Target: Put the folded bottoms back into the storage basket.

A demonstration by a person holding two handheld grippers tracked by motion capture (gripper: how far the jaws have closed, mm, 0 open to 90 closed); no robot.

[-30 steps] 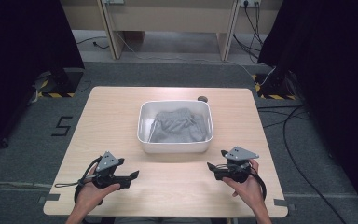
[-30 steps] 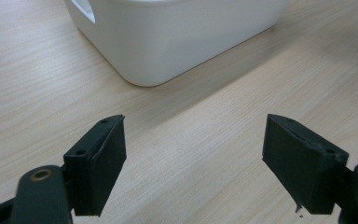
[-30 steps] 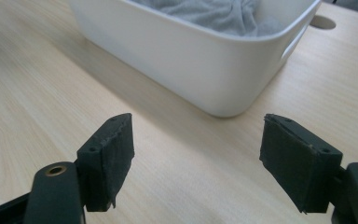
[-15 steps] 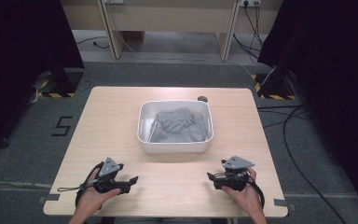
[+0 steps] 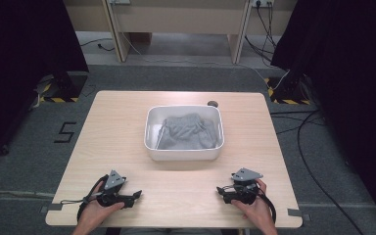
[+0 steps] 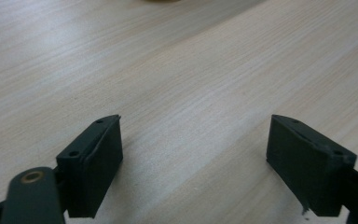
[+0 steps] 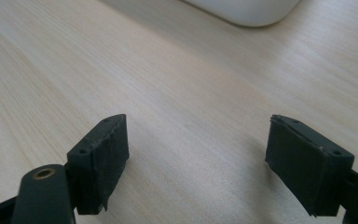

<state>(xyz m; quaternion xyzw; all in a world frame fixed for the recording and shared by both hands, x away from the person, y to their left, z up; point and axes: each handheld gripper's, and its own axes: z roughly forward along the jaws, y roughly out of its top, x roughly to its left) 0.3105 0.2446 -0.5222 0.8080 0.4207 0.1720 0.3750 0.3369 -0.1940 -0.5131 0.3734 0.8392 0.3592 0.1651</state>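
1. Grey cloth (image 5: 186, 132) bundled in white tub (image 5: 149, 128), centre of high view, same as before.
2. Left gripper (image 5: 136, 195) and right gripper (image 5: 219, 190) lower than a second ago, at bottom edge of table (image 5: 112, 127).
3. Jaws just been opening, nothing between them; cloth well apart, above both.

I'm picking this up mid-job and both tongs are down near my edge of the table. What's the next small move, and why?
Probably bring the left tongs and the right tongs forward toward the white tub. Both sets stand open with nothing between them, low over the bare table at its near edge. The grey cloth lies crumpled inside the tub, untouched and well ahead of them.
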